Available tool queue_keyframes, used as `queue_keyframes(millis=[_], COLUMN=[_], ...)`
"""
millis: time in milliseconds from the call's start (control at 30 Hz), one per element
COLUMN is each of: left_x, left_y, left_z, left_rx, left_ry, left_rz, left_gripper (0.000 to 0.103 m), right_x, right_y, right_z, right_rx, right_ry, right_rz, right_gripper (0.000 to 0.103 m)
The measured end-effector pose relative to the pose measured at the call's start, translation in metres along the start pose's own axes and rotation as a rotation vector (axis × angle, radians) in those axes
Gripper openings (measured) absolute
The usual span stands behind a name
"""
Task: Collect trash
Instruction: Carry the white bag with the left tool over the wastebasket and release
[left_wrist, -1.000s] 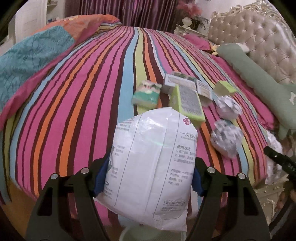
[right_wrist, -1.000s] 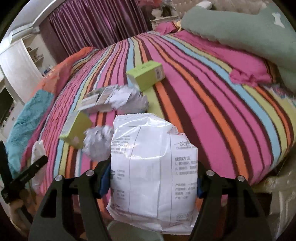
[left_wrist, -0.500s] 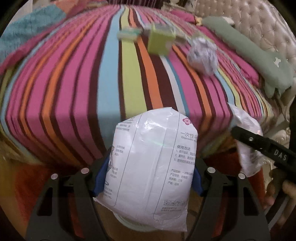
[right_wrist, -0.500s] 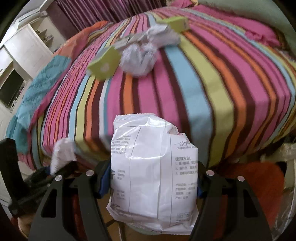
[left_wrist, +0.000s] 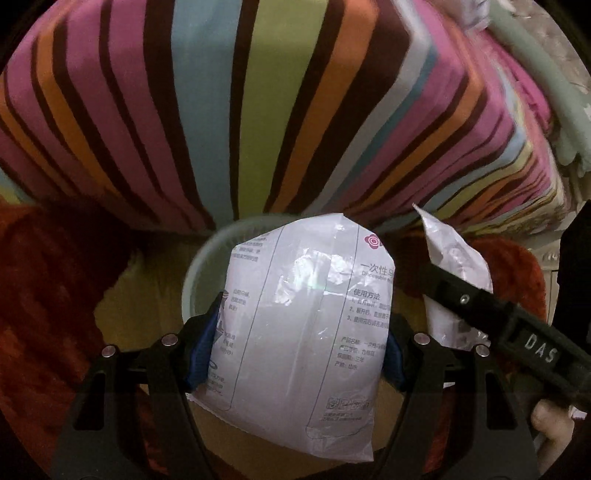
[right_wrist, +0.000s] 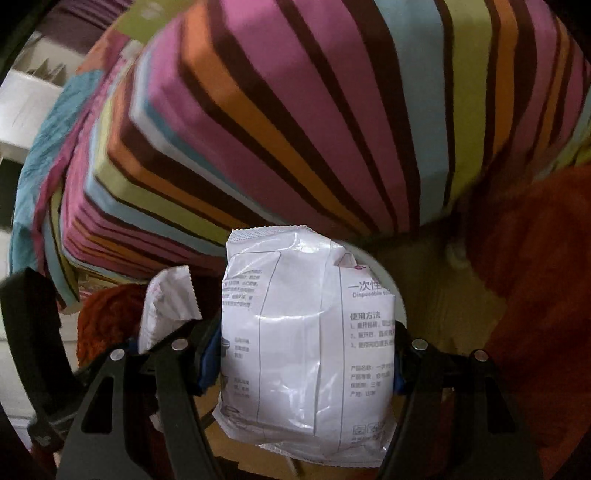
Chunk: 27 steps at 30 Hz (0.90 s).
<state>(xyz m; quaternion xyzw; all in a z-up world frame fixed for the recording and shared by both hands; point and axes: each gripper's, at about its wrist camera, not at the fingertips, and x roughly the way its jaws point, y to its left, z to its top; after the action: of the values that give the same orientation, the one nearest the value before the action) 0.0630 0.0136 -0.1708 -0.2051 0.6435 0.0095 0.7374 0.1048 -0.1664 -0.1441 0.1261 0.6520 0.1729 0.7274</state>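
Where print reads "Disposable", white packet (right_wrist: 306, 354), "DAS" on right gripper (left_wrist: 480, 306)

Dim, shadowed lower halves, motion-blurred striped bedcover (left_wrist: 258, 92), glare on plastic, strong fisheye bending at edges

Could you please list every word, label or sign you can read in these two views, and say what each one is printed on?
"DAS": white letters on the right hand-held gripper, seen from the left wrist.
"使用方法": heading on the white packet in the left hand-held gripper.
"一次性", cut off: top of that packet, beside a pink flower logo.
"使用方法" and "Dispos...", cut off: on the second white packet in the right one.
Smaller lines on both packets: too small to read.
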Motion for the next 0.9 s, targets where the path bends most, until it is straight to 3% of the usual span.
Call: queue_keyframes(millis=[333, 567, 800, 867, 900], left_x=[0.048, 0.085, 0.106, 0.108, 0.111], left_y=[0.018, 0.027, 0.037, 0.038, 0.041], left_z=[-0.004, -0.004, -0.006, -0.008, -0.008], left_rx=[-0.081, -0.133, -0.191, -0.215, -0.228], left_ry=[0.191, 0.32, 0.383, 0.406, 0.412], left_rz=[0.035, 0.042, 0.031, 0.027, 0.034], left_gripper=[0.07, 0.07, 0.072, 0.077, 0.08], right_x=[0.041, 0.076, 0.102, 0.107, 0.111], right_y=[-0.017, -0.022, -0.033, -0.039, -0.04], right_z=[0.007, 0.01, 0.003, 0.002, 0.002], right_rx=[0.138, 0.186, 0.243, 0.27, 0.278], right_ry=[0.174, 0.289, 0.364, 0.381, 0.386], right_rz=[-0.01, -0.063, -0.095, -0.099, -0.099], right_gripper=[0.064, 0.064, 0.065, 0.066, 0.072])
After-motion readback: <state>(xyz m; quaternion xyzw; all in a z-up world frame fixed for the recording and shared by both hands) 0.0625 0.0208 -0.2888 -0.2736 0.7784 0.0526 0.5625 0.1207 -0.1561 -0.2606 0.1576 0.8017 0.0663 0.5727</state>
